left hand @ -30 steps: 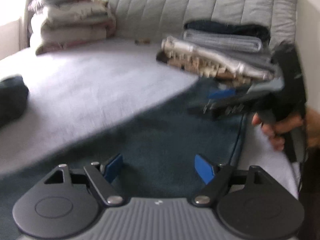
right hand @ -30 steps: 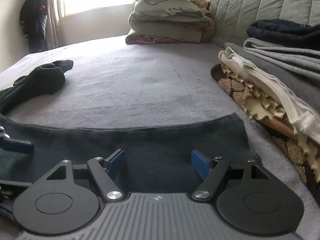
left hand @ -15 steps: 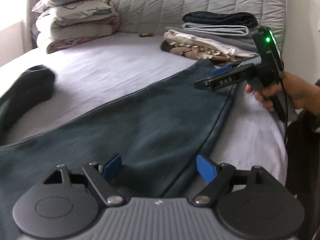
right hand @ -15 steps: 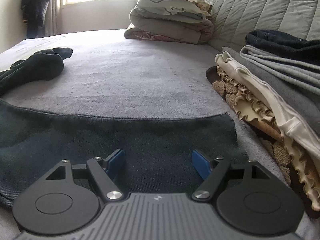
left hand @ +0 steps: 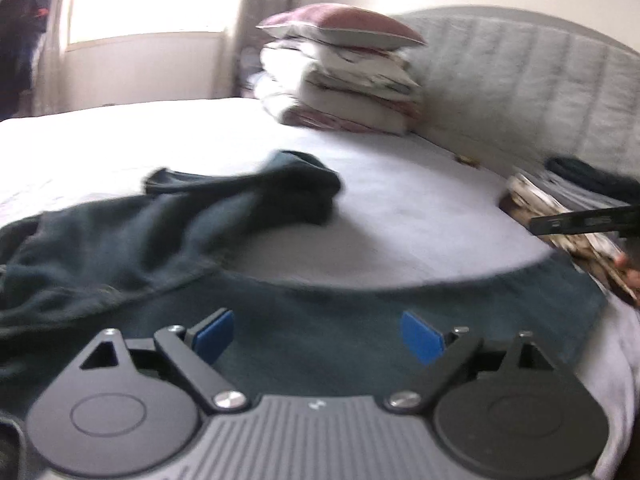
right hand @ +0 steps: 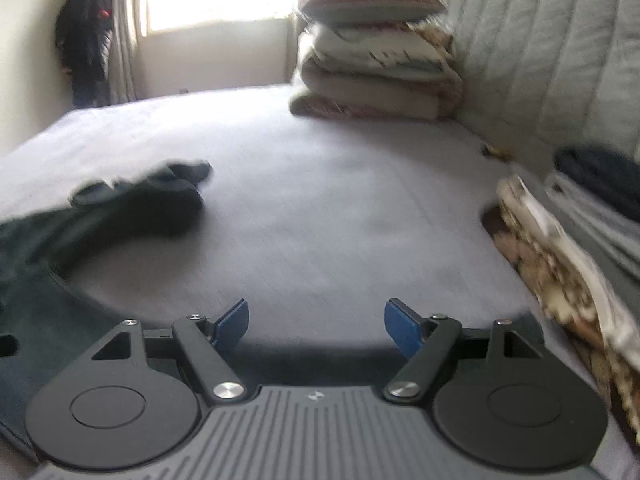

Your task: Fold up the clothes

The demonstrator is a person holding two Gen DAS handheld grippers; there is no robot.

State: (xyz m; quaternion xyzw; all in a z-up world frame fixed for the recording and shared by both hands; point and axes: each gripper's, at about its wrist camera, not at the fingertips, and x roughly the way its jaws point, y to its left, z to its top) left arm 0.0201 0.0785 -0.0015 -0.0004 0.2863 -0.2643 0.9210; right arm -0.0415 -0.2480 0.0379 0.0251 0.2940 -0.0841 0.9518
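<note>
On the grey bed (right hand: 340,184), the dark trousers (left hand: 320,332) lie crosswise under both jaws. The left gripper (left hand: 318,336) and right gripper (right hand: 316,326) are spread wide, holding nothing.

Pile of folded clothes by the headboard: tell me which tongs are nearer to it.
Right. The right tongs hover open with the pile of folded clothes just off their right side. The left tongs sit open over the dark garment, farther from the pile.
</note>
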